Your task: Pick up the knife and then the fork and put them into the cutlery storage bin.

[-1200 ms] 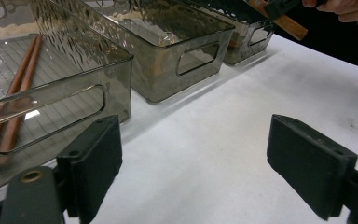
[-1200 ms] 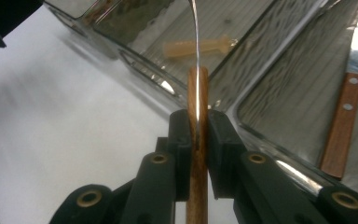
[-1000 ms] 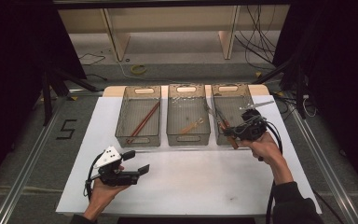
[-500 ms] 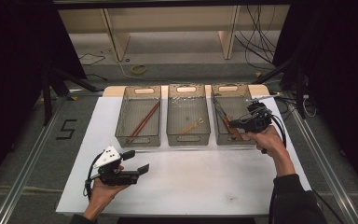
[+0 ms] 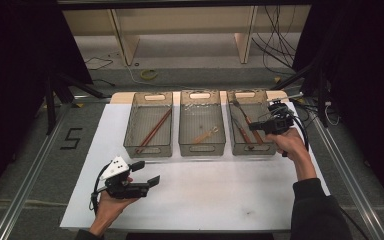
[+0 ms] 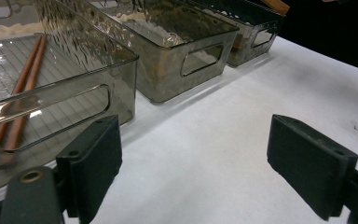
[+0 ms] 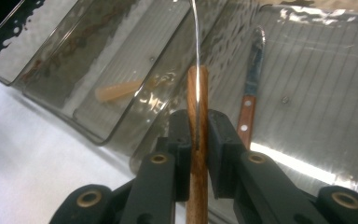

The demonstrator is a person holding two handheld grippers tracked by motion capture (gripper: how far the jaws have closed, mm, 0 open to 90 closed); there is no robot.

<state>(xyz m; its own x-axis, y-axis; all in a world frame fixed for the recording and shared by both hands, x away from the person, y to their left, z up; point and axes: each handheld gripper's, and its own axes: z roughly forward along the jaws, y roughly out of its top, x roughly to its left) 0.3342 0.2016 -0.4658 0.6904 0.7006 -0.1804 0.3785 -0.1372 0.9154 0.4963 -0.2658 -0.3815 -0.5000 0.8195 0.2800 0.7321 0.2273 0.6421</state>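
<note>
A: Right gripper view, nearest first: the right gripper (image 7: 198,135) has its jaws closed on a wooden-handled knife (image 7: 197,93), blade edge-on toward twelve o'clock, probably clamped by the handle for control.

B: Where is it?

A: Over the right bin (image 5: 250,122), above a second knife (image 7: 251,88).

B: And the left gripper (image 5: 146,172)?

A: Jaws wide, empty, resting at seven o'clock on the table (image 5: 220,200), likely waiting.

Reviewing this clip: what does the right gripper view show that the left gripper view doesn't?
Right gripper view: the right gripper shut on a wood-handled utensil, and a wood-handled knife lying in the bin beyond it. Left gripper view: the left gripper with jaws open and nothing between them above the white table, plus two brown chopsticks in the nearest bin. Both share smoky clear bins.
</note>
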